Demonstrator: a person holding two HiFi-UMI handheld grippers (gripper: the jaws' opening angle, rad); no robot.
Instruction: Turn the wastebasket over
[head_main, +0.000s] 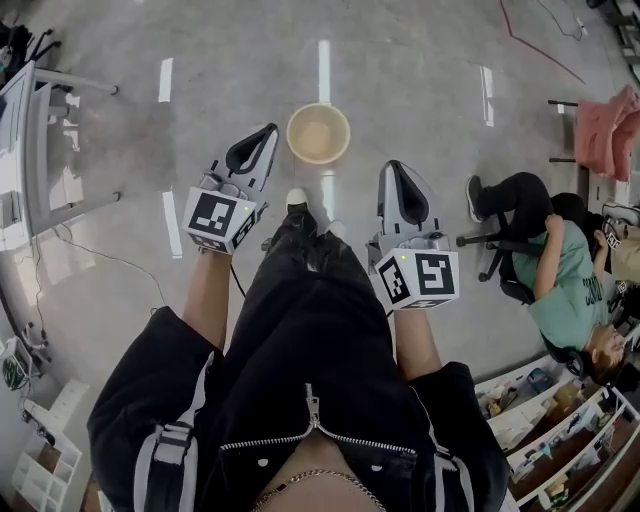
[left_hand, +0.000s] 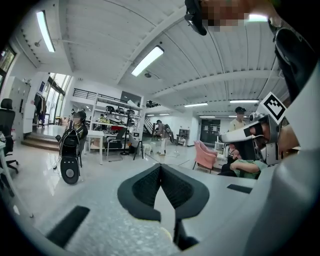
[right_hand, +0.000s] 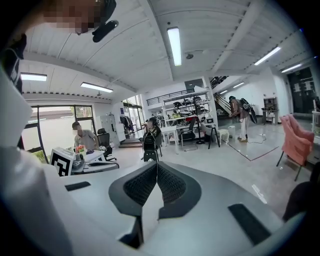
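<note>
Your left tongs (head_main: 268, 132) and right tongs (head_main: 393, 168), both pressed together and empty, sit either side of the round cream plastic wastebasket (head_main: 318, 133), upright on the grey floor (head_main: 420, 80), untouched. Flip not begun: the whole task remains.

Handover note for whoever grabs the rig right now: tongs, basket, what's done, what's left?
Left tongs: shut, empty, held in the air just left of the wastebasket in the head view.
Right tongs: shut, empty, to its right and nearer the person.
Wastebasket: upright on the floor ahead of the person, mouth up, neither tongs touching it.
Done: nothing, it is not yet turned over.
Left: open the tongs, probably take the rim, flip it mouth down and set it on the floor.
</note>
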